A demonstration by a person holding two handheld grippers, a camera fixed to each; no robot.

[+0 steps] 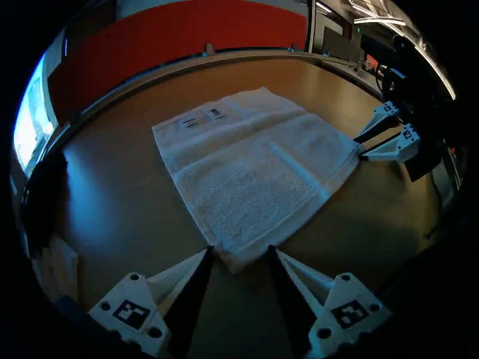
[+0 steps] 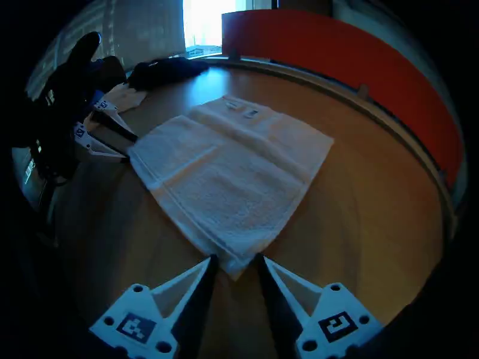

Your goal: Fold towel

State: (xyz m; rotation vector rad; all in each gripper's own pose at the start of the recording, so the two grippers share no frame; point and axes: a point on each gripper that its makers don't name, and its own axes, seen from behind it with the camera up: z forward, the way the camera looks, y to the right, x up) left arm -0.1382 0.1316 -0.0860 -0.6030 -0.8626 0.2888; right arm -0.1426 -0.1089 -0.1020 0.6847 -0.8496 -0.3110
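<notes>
Fingers of left gripper (image 1: 239,248) apart, straddling near corner of white terry-cloth towel (image 1: 251,167), not clamped yet. Same for right gripper (image 2: 236,256): fingers spread, neighbouring towel corner between the tips, no pinch. Towel flat on brown wooden tabletop (image 1: 114,197), spread out, two small sewn labels (image 1: 203,117) face up near far edge; possibly doubled over once already, hard to tell. Red panel (image 1: 179,42) behind table edge, dark bundle (image 2: 167,69) at far side. Judged stage: very start of a fold, both corners lined up for grasp. Left to do: close on both corners, lift, carry over to opposite edge, flatten.
</notes>
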